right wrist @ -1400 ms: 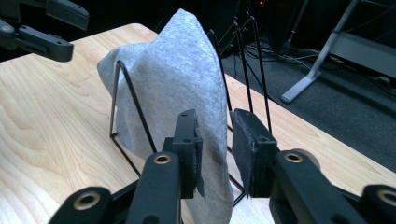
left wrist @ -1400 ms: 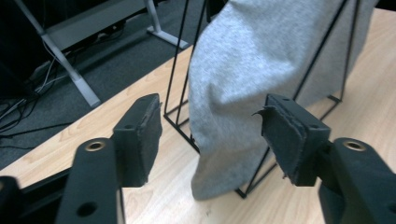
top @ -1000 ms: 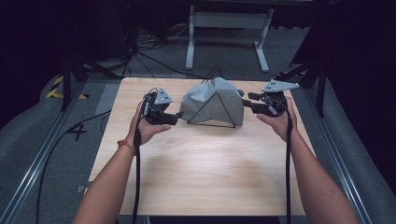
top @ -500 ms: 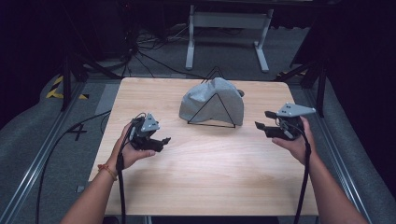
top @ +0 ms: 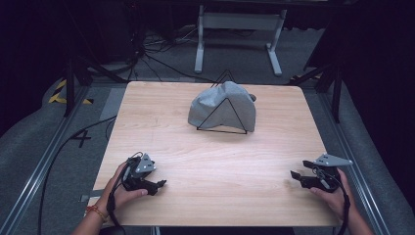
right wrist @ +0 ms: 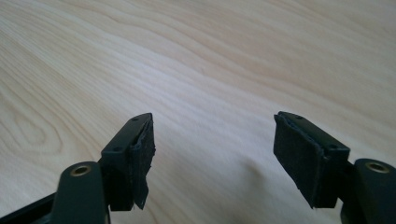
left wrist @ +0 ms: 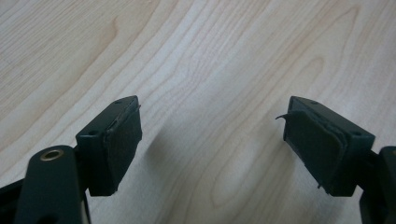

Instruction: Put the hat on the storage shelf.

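Both grippers pulled back from grey cloth (top: 222, 105) draped over black wire frame (top: 221, 117), far table centre. Left gripper (top: 159, 184) near-left edge, jaws apart, empty; right gripper (top: 294, 175) near-right, same. Draping looks finished.

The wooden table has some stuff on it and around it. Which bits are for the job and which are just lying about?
For the job:
- grey cloth draped over a black wire triangle stand
- left gripper, jaws open, empty
- right gripper, jaws open, empty
- light wooden table they work on

Just lying about:
- white metal frame on the floor behind
- black cables on the floor
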Tool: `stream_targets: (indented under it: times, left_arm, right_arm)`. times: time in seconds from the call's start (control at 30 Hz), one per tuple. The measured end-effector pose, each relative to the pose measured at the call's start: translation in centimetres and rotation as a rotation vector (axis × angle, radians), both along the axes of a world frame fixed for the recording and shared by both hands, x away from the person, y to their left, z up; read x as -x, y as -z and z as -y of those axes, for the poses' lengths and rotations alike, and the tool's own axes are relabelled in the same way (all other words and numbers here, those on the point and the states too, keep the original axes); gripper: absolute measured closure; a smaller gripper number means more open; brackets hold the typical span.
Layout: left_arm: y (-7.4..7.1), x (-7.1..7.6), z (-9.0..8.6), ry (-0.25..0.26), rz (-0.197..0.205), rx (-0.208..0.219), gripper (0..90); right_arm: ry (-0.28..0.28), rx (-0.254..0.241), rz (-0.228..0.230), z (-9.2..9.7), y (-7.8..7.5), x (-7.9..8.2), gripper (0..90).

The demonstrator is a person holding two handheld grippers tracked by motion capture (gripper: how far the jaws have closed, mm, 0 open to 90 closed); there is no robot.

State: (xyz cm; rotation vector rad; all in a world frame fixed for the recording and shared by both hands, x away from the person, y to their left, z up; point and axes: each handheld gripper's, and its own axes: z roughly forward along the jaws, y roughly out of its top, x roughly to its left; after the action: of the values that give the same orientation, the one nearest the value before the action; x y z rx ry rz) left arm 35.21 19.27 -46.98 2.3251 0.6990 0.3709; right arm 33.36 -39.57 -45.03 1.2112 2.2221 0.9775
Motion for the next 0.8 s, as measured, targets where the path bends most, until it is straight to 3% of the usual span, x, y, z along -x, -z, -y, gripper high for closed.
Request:
stream_targets:
  times: [0.17,0.33,0.8]
  left_arm:
    - [0.4,0.1,-0.5,0.015,-0.027,0.021,19.1]
    - [1.1,0.3,-1.4,0.005,-0.036,0.096,18.8]
    - [1.2,0.5,-1.7,-0.011,-0.03,0.095,17.5]
  right_arm:
    - [0.033,-0.023,0.011,1.5,0.3,1.4,29.3]
    - [0.064,-0.022,-0.004,2.6,1.2,2.3,27.3]
    - [0.058,-0.002,-0.005,2.8,1.7,2.6,21.5]
